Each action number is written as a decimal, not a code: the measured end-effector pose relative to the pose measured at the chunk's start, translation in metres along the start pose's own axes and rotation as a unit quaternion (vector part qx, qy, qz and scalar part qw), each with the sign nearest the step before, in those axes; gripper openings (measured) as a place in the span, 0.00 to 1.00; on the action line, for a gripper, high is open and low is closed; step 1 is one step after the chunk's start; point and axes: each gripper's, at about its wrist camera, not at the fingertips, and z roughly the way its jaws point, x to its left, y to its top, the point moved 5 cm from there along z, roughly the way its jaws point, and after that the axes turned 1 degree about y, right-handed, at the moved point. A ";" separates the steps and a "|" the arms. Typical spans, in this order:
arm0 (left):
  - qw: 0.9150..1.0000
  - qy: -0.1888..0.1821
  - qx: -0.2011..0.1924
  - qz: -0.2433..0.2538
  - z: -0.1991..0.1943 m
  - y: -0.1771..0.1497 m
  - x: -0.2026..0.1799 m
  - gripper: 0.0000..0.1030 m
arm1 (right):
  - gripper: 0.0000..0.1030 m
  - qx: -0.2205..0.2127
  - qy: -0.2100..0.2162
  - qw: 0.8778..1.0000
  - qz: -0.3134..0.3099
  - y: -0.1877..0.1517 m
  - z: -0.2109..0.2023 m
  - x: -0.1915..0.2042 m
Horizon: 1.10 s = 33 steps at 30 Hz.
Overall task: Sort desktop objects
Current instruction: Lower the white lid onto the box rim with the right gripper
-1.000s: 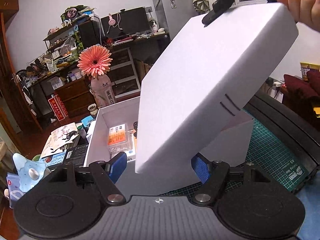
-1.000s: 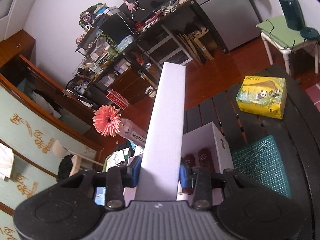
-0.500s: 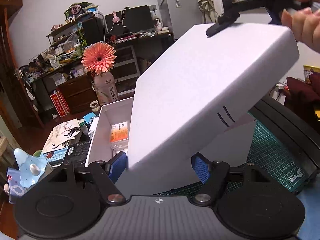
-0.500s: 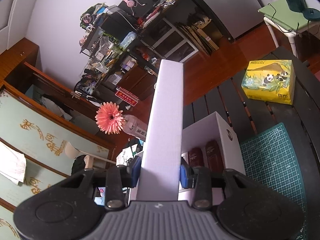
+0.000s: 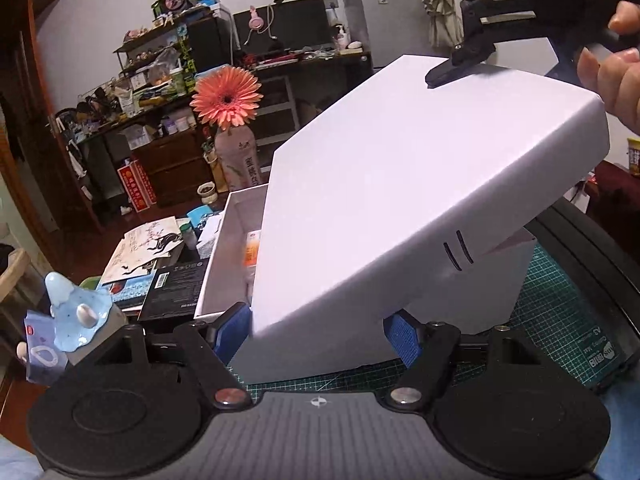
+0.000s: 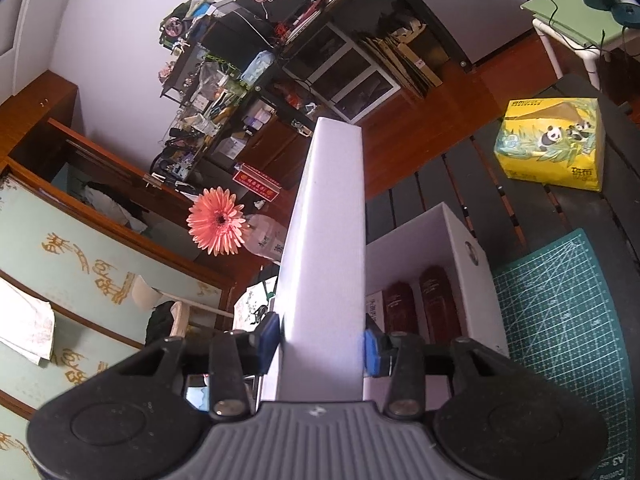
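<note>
The room behind is crowded: at 12 o'clock in the left wrist view a dark shelving unit (image 5: 168, 80) is piled with clutter, a black monitor (image 5: 288, 20) sits on a desk with pink headphones hung on it, and a grey refrigerator (image 5: 384, 4) stands toward 1 o'clock. In the right wrist view a pale green panel with gold characters (image 6: 80, 264) fills 9 o'clock, and red-brown wood floor (image 6: 440, 112) shows at 1 o'clock.

The work surface is a dark slatted table (image 6: 432, 184) carrying a green cutting mat (image 6: 568, 320) at 3 to 4 o'clock. A yellow panda tissue pack (image 6: 550, 144) lies at 2 o'clock, well apart from the mat.

The white box (image 5: 460, 312) stands open on the mat, at the centre of the left wrist view. Its white lid (image 5: 420, 184) hangs tilted above it, low edge toward the camera. Inside the box stand two dark red items (image 6: 416, 304) and an orange-labelled packet (image 5: 252, 248).

A pink gerbera (image 5: 226, 98) in a bottle stands at 11 o'clock beyond the box; papers and a black carton (image 5: 176, 288) lie at 9 o'clock.

The right gripper (image 6: 324, 344) clamps the lid's edge between its blue pads, held by a hand (image 5: 620, 80). The left gripper (image 5: 316, 332) is spread wide at the lid's low corner; whether its pads touch the lid I cannot tell.
</note>
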 end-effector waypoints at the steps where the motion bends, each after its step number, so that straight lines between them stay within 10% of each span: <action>1: 1.000 0.003 0.001 -0.001 0.000 0.000 0.001 0.71 | 0.39 0.001 0.003 1.000 0.003 -0.001 0.001 0.000; 33: 0.998 0.043 0.025 0.034 0.004 -0.008 0.011 0.75 | 0.41 0.025 0.108 0.984 0.141 -0.023 0.047 -0.077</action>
